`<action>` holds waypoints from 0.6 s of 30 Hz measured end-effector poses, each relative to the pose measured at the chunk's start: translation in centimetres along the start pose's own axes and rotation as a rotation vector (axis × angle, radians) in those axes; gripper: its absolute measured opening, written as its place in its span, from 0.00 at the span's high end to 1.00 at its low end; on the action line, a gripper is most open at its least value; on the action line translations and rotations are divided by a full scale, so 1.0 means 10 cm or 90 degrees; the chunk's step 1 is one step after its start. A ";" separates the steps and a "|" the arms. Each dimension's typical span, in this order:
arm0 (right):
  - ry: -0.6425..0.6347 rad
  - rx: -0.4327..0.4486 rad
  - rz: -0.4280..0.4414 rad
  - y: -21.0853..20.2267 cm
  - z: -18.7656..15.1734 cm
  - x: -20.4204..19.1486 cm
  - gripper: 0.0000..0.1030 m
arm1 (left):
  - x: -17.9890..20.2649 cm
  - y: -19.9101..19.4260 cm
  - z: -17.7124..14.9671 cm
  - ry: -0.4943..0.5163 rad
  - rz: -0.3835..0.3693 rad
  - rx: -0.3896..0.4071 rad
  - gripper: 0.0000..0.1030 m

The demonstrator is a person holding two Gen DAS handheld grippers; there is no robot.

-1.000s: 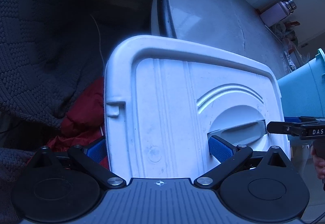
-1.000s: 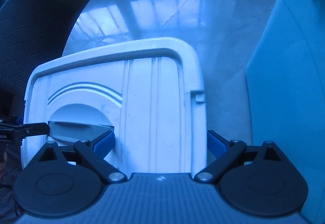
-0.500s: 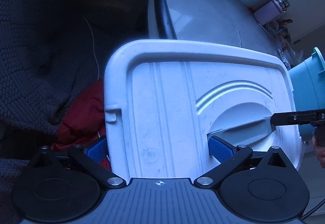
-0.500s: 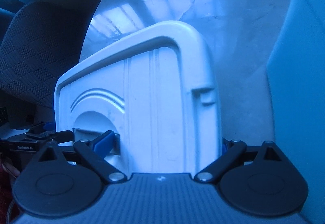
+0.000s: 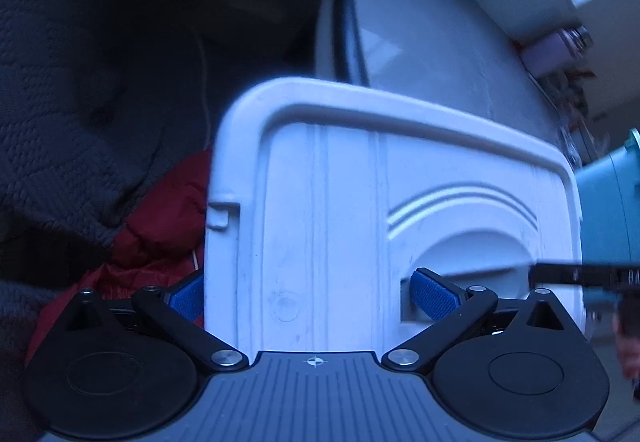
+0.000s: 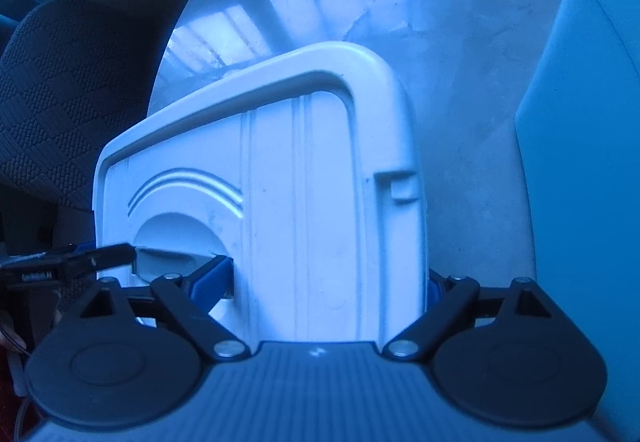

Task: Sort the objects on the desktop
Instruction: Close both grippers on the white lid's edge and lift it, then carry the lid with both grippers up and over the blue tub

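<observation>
White lid (image 5: 340, 209) held up off the worktop (image 6: 460, 89), above its near edge, one gripper at each end. Left gripper (image 5: 312, 294) jaws spread wide and clamped on the lid: one pad on its outer edge, the other in the handle recess. Right gripper (image 6: 320, 282) grips likewise; teal bin (image 6: 580, 161) stands at the worktop's right.

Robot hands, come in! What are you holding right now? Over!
Left gripper and right gripper both shut on the white lid, lid carried between them. Teal bin close on the right. Nothing blocking seen.
</observation>
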State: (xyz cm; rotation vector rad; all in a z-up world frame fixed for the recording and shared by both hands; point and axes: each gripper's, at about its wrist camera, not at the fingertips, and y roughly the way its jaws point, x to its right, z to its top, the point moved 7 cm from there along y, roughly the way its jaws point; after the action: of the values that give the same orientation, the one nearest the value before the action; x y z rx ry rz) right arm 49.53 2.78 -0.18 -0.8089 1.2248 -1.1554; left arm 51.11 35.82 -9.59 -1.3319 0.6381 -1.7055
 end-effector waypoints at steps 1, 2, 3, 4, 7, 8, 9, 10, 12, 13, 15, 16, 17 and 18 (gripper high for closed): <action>0.003 0.001 -0.001 -0.01 -0.02 0.01 0.09 | 0.02 -0.01 0.00 0.007 0.005 -0.001 0.00; 0.005 0.002 -0.002 -0.03 -0.04 0.01 0.07 | 0.06 -0.02 0.00 0.019 0.005 0.000 0.00; 0.008 0.002 -0.004 -0.04 -0.07 0.02 0.07 | 0.09 -0.04 -0.01 0.030 0.004 0.001 0.00; 0.009 0.006 -0.002 -0.07 -0.09 0.02 0.07 | 0.13 -0.07 -0.01 0.039 0.003 0.002 0.00; 0.008 0.021 0.001 -0.16 -0.14 0.04 0.07 | 0.19 -0.14 -0.02 0.052 0.002 0.005 0.00; 0.008 0.026 0.001 -0.19 -0.16 0.03 0.07 | 0.20 -0.16 -0.03 0.054 0.001 0.006 0.00; 0.007 0.030 0.000 -0.21 -0.19 0.01 0.07 | 0.21 -0.19 -0.04 0.056 -0.001 0.007 0.00; 0.006 0.034 0.000 -0.23 -0.21 -0.01 0.07 | 0.22 -0.23 -0.05 0.058 -0.002 0.008 0.00; 0.003 0.041 0.002 -0.32 -0.29 -0.03 0.07 | 0.24 -0.31 -0.09 0.062 -0.004 0.008 0.00; 0.004 0.043 0.003 -0.35 -0.33 -0.04 0.07 | 0.26 -0.36 -0.12 0.067 -0.003 0.007 0.00; 0.005 0.046 0.006 -0.42 -0.43 -0.05 0.07 | 0.28 -0.44 -0.19 0.071 0.000 0.005 0.00; 0.007 0.046 0.009 -0.47 -0.50 -0.02 0.07 | 0.28 -0.49 -0.23 0.073 0.003 0.003 0.00; 0.009 0.046 0.013 -0.53 -0.56 0.01 0.07 | 0.29 -0.53 -0.27 0.075 0.005 0.003 0.00; 0.013 0.046 0.017 -0.53 -0.62 0.00 0.07 | 0.31 -0.57 -0.32 0.080 0.008 0.003 0.00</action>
State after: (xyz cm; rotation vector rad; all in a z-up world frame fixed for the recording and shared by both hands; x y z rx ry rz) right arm 42.31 2.05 3.50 -0.7259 1.1998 -1.1816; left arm 46.09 35.72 -4.36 -1.2222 0.7109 -1.7894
